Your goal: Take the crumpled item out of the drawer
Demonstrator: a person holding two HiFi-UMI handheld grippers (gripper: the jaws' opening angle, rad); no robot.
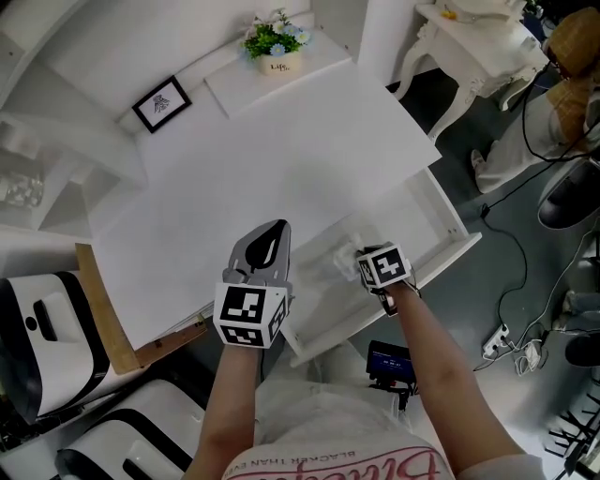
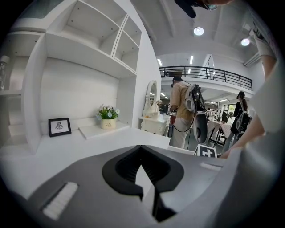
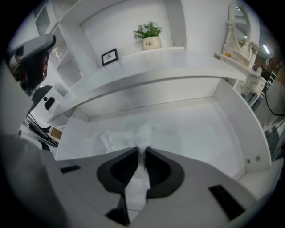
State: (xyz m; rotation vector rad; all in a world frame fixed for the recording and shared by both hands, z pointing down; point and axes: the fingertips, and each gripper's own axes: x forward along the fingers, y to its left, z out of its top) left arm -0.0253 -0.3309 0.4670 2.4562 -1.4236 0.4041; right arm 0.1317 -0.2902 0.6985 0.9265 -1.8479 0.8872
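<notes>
The white drawer (image 1: 452,221) under the desk stands pulled out. A crumpled, clear-white plastic item (image 3: 132,136) lies on its floor at the left. My right gripper (image 3: 141,150) points steeply down into the drawer and is shut on a tuft of that item, which shows white between the dark pads. In the head view the right gripper (image 1: 355,260) is over the drawer's left half, with the crumpled item (image 1: 337,253) just past it. My left gripper (image 1: 273,230) hovers over the desk's front edge, shut and holding nothing; the left gripper (image 2: 141,149) looks level across the desktop.
On the white desktop (image 1: 281,159) at the back stand a small framed picture (image 1: 160,103) and a potted plant (image 1: 275,42). Shelves rise behind. A white dressing table (image 1: 469,28) and floor cables (image 1: 525,309) are to the right. A person (image 2: 181,107) stands far off.
</notes>
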